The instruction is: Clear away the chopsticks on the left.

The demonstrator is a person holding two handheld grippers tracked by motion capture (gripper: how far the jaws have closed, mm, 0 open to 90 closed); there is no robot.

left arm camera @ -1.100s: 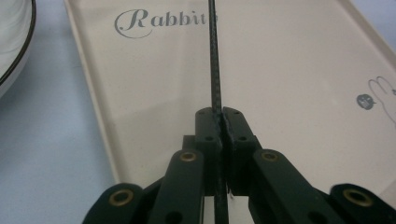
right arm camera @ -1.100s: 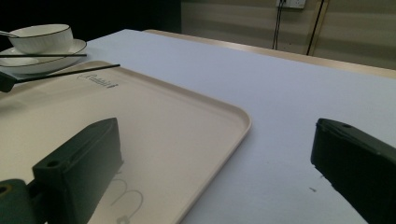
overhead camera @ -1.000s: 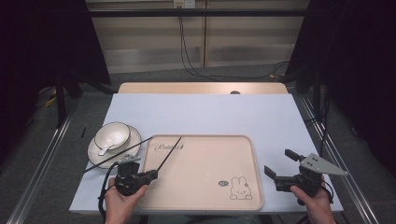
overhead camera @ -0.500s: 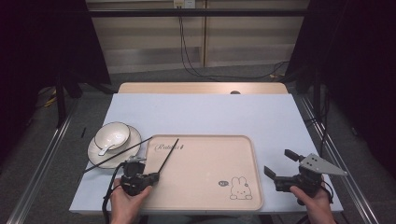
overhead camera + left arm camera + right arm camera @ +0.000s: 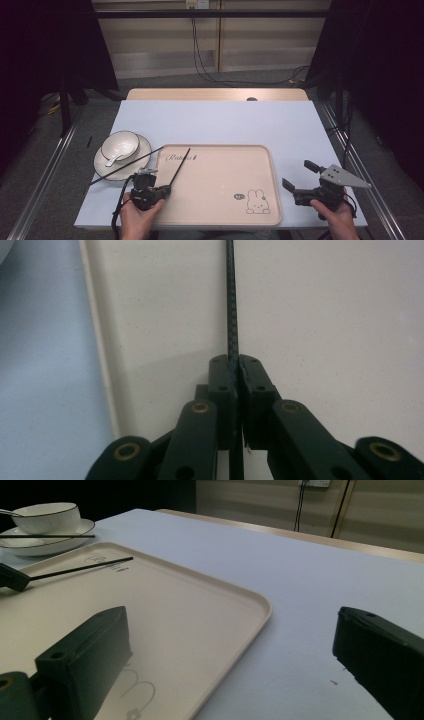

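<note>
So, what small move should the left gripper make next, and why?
Probably lower the chopstick flat onto the tray and open. The left gripper is shut on it above the tray; the second chopstick lies across the plate.

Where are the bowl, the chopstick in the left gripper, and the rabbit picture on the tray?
bowl (image 5: pixel 120 144), high view, on its white inside.
chopstick (image 5: pixel 230 300), left gripper view, on the shaft above the shut jaws.
rabbit picture (image 5: pixel 257 201), high view, on the rabbit's body, at the near right corner of the tray (image 5: pixel 220 170).
</note>
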